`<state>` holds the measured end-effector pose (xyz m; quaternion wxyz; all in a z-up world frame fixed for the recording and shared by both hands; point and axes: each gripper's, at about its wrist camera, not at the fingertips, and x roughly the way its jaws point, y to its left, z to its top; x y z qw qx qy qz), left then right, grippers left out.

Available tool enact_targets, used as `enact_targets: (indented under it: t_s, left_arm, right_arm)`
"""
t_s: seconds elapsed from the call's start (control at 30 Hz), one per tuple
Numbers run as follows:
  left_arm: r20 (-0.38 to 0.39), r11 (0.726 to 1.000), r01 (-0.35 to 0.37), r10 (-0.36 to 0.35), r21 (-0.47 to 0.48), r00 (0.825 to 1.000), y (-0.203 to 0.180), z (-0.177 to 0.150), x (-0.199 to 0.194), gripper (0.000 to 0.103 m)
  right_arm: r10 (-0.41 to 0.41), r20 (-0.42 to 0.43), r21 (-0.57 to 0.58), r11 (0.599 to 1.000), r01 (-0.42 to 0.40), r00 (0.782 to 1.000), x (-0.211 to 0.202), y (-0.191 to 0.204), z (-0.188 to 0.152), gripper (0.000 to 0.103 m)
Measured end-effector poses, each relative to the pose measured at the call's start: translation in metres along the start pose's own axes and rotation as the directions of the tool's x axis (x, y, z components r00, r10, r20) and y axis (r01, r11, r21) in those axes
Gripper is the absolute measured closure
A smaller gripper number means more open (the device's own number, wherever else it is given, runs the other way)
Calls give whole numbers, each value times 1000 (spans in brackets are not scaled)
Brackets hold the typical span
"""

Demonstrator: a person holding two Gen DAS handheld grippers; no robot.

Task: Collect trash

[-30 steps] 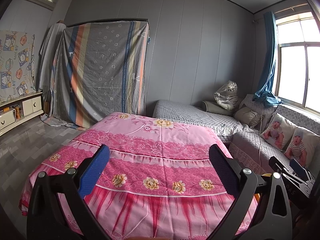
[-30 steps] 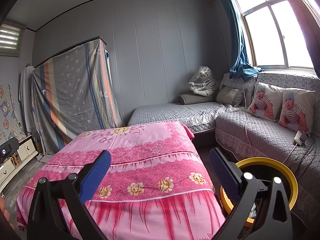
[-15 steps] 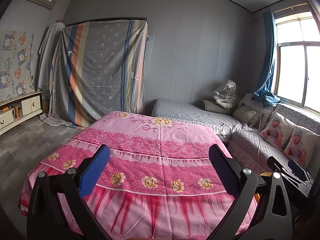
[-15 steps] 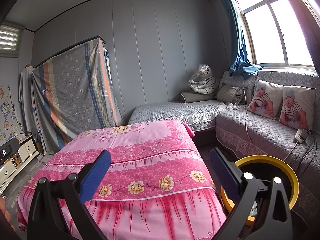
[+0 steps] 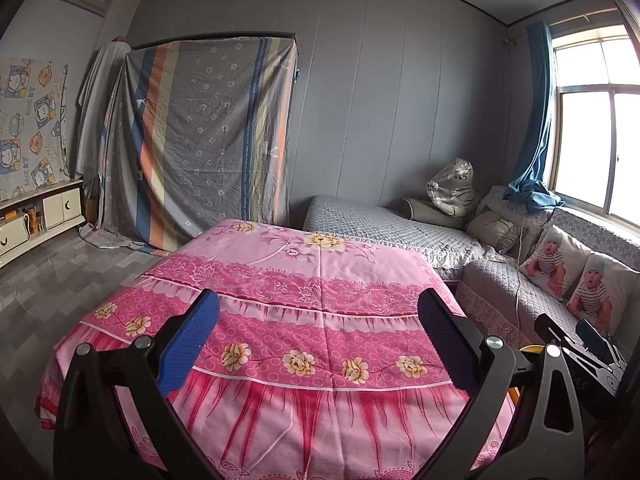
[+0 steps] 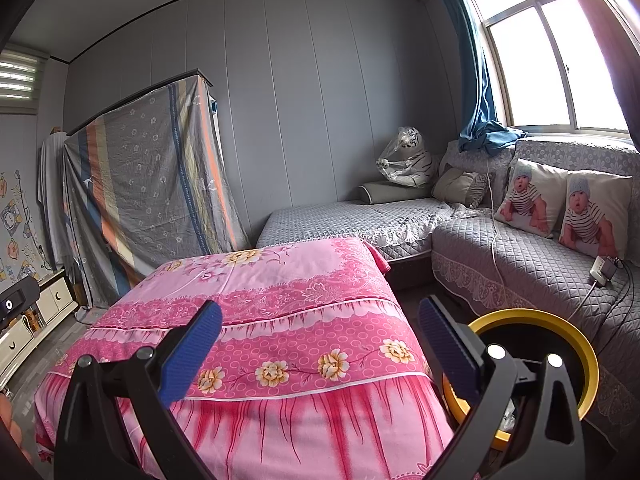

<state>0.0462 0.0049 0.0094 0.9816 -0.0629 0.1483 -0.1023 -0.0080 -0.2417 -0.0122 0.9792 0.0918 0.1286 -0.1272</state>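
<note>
Two grippers hang spread and empty over the pink-covered table (image 5: 320, 320). No trash shows on it. The left gripper (image 5: 316, 344) faces twelve o'clock; the right gripper (image 6: 320, 344) likewise. The yellow-rimmed bin (image 6: 560, 324) sits at four o'clock, plain only in the right view. I'd scan the floor and sofa (image 6: 520, 264) before reaching.

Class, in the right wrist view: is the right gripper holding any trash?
No: the right gripper is open, with only the pink floral cloth visible between its fingers.
</note>
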Motion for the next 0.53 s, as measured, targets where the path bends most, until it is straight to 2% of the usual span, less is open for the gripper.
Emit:
enact_targets:
  t_s: [0.17,0.53]
  left_arm:
    - [4,1000,-15,15,13,1000,-1,-1,0,8]
    - [-2,1000,2,-2,2,1000,-2,-2,-1,8]
  right_arm:
    - [1,-3,-1,1000,-1,1000,1,0,-2,8]
    - [2,-8,2,1000,-2,1000,2,0,-6,8]
